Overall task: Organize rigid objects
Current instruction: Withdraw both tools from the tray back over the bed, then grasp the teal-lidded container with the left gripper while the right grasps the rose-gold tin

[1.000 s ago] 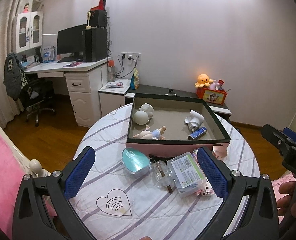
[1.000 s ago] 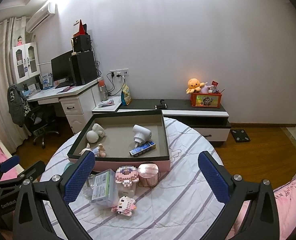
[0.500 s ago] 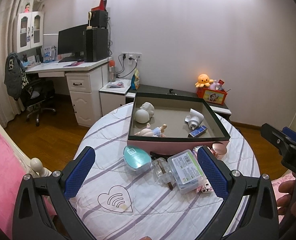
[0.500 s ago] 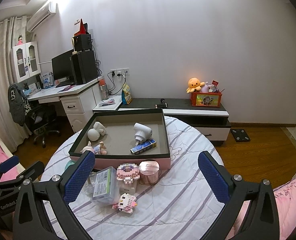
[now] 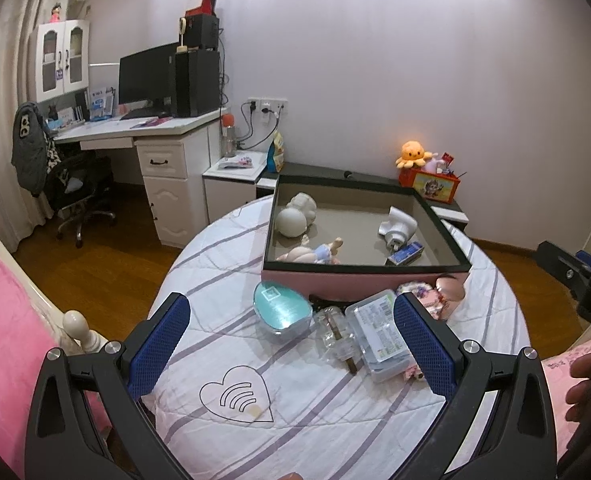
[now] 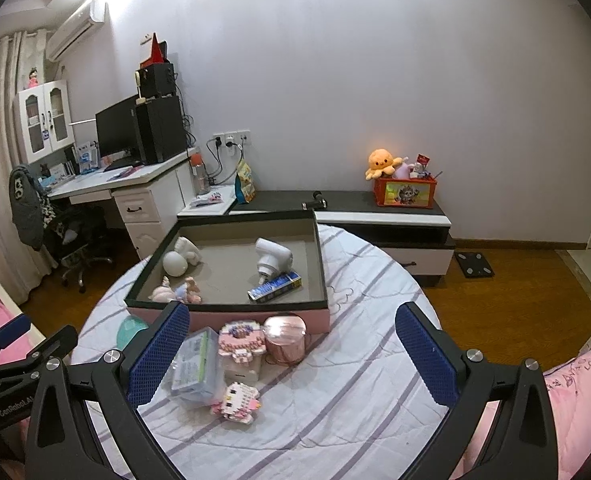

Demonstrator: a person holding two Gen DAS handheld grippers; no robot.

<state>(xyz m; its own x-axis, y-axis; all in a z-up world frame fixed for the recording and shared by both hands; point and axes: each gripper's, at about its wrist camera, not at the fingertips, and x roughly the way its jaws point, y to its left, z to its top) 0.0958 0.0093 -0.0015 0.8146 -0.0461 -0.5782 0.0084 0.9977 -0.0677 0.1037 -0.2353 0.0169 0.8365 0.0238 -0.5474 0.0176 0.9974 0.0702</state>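
A pink box with a dark rim stands on the round striped table. It holds white figures, a small doll, a white plug device and a blue packet. In front of it lie a teal oval case, a clear bottle, a clear plastic case, a pink block figure, a smaller block figure and a pink round tin. My left gripper is open and empty above the near table. My right gripper is open and empty too.
A desk with a monitor and an office chair stand at the left. A low cabinet with an orange toy box runs along the wall. Pink bedding lies at the left and at the right.
Both grippers have drawn slightly nearer to the table and the box. Both stay open and empty. No object has moved.
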